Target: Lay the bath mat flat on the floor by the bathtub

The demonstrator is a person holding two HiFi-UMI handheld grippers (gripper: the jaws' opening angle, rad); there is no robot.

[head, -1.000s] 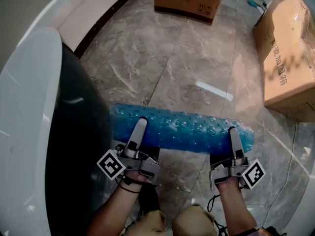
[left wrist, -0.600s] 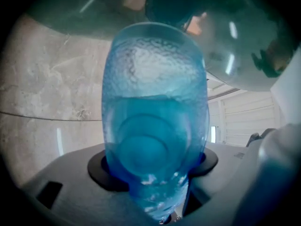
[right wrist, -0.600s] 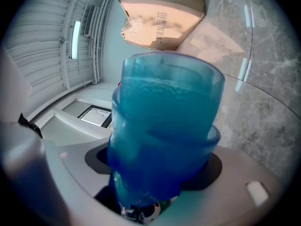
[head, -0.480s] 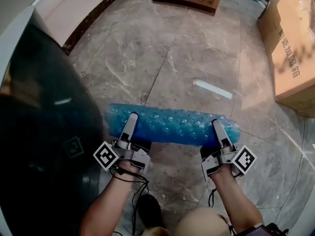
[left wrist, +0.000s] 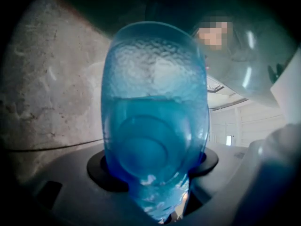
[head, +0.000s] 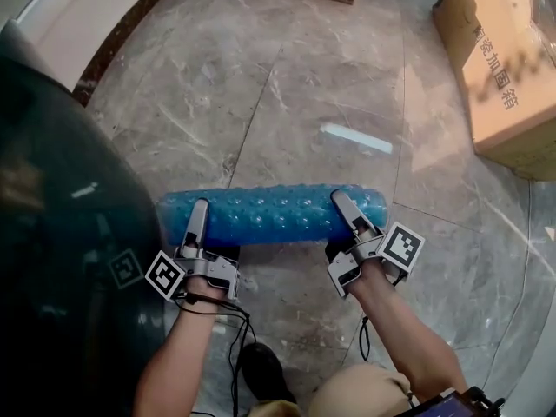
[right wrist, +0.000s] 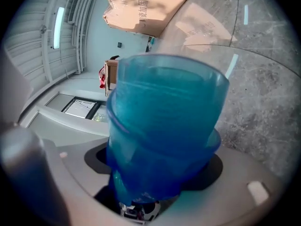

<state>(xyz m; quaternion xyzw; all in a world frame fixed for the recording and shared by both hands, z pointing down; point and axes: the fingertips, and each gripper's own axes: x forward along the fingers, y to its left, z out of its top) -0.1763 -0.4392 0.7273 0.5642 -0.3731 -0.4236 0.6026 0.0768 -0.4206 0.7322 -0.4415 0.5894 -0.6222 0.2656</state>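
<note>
Both my forearms reach forward and down, almost parallel, with the hands low over the floor [head: 287,94] beside the bathtub [head: 52,259]. My left gripper [head: 199,218] points about level and is the one nearer to the bathtub. My right gripper [head: 346,208] points a little downward and stands farther from it. Each gripper is clenched, jaws wide, around one end of the bath mat [head: 269,215], which is blue, bumpy and rolled into a tube. The roll lies crosswise, with one end just beside the bathtub's dark wall. I cannot tell if it touches the floor.

Well away from the bathtub stands a cardboard box [head: 508,76] with dark Chinese characters; I read "加固箱". Each gripper's cube carries a black-and-white square marker.
</note>
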